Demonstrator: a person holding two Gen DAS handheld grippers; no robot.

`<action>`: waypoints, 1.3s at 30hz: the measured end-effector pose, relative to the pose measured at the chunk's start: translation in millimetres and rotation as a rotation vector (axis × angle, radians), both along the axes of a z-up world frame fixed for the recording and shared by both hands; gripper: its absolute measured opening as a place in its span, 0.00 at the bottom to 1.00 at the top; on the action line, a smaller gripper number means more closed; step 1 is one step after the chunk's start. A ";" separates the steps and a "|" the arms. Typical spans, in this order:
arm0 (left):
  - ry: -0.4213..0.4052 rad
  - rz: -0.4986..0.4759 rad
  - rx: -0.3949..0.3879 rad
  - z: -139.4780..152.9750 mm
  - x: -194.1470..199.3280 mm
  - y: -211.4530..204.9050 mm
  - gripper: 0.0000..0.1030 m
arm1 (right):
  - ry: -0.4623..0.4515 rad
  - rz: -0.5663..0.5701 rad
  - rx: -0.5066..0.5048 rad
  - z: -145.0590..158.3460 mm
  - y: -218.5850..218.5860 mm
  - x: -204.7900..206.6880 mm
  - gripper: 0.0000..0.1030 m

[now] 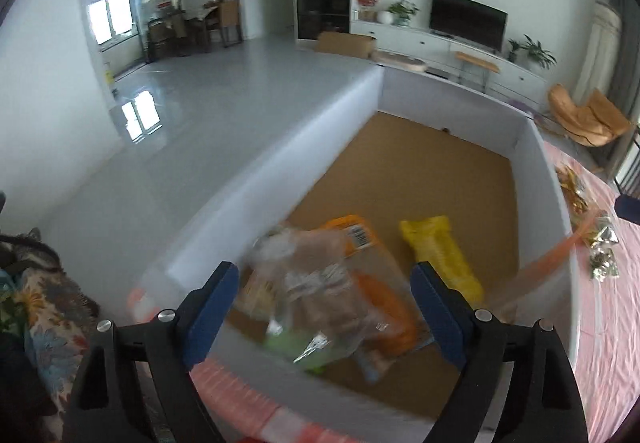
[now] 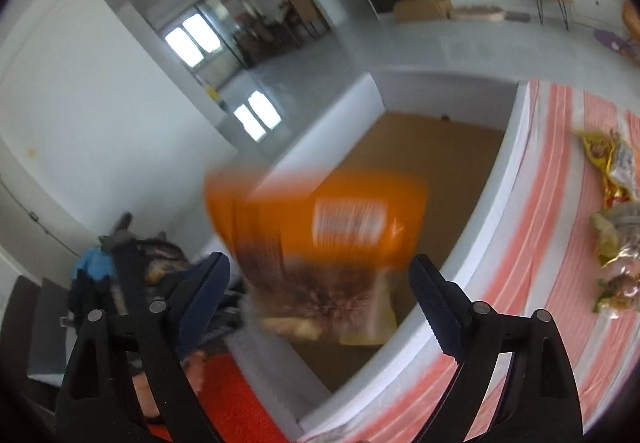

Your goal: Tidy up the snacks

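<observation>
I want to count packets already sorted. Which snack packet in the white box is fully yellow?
The yellow packet, lying flat on the brown floor of the white box, right of the others. The neighbouring packets are orange or clear; this one is plain yellow.

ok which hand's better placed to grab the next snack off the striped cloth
Right, probably. In its view the loose snack packets lie close on the striped cloth, and the right gripper stands open. The left gripper faces into the white box, farther from them.
</observation>
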State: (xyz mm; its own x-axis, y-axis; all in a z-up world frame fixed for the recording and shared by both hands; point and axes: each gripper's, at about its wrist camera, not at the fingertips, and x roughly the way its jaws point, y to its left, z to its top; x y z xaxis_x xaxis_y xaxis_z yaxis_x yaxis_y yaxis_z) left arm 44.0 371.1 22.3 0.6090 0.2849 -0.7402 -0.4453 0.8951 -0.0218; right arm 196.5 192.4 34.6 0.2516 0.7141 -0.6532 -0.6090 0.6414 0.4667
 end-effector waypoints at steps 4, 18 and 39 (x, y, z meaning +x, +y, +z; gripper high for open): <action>-0.043 -0.049 -0.033 -0.2 -16.0 -25.1 0.85 | -0.099 -0.086 -0.012 -17.1 -50.6 -7.0 0.90; 0.009 -0.638 -0.158 -56.2 56.3 -311.3 0.96 | -0.159 -0.658 -0.579 -152.9 -389.0 -29.5 0.90; 0.116 -0.581 -0.022 -122.6 126.7 -365.5 1.00 | -0.117 -0.705 -0.516 -153.4 -425.7 -41.8 0.95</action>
State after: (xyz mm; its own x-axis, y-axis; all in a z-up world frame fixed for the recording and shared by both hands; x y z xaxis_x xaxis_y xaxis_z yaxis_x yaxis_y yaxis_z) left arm 170.7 5.6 -100.3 0.5757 -0.0872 -0.8130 0.1172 0.9928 -0.0235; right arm 154.7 -233.3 -118.8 0.6083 -0.0100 -0.7937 -0.0171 0.9995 -0.0257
